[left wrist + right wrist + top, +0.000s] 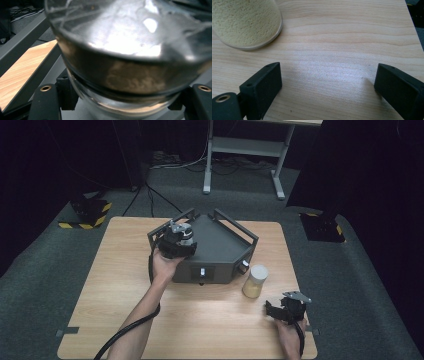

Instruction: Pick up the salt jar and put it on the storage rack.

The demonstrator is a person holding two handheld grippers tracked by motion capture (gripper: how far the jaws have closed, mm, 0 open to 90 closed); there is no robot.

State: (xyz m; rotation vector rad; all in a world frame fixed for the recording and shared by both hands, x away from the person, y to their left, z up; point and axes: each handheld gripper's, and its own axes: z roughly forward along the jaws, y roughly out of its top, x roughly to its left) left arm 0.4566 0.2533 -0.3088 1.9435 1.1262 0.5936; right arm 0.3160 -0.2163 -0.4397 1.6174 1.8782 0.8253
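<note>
My left gripper (pixel 179 239) hovers over the left back corner of a dark grey box-shaped device (pixel 220 247) with rails around its top. It is shut on a clear glass jar (pixel 125 50), which sits tilted between the jaws in the left gripper view and has pale residue on its wall. The left gripper (pixel 122 100) has its black fingers (pixel 45 102) pressed against the jar's sides. A jar of yellow powder (pixel 255 281) stands on the table right of the device. My right gripper (pixel 274 310) rests near the table's front right, open, with bare wood between its jaws (pixel 327 87); the powder jar (pixel 244 20) lies ahead to its left.
The wooden table (pixel 125 285) carries the device at its middle back. A knob (pixel 244 265) sticks out on the device's front right. Behind the table stand a white desk frame (pixel 245 150), floor cables and two bases with yellow-black tape (pixel 87 215).
</note>
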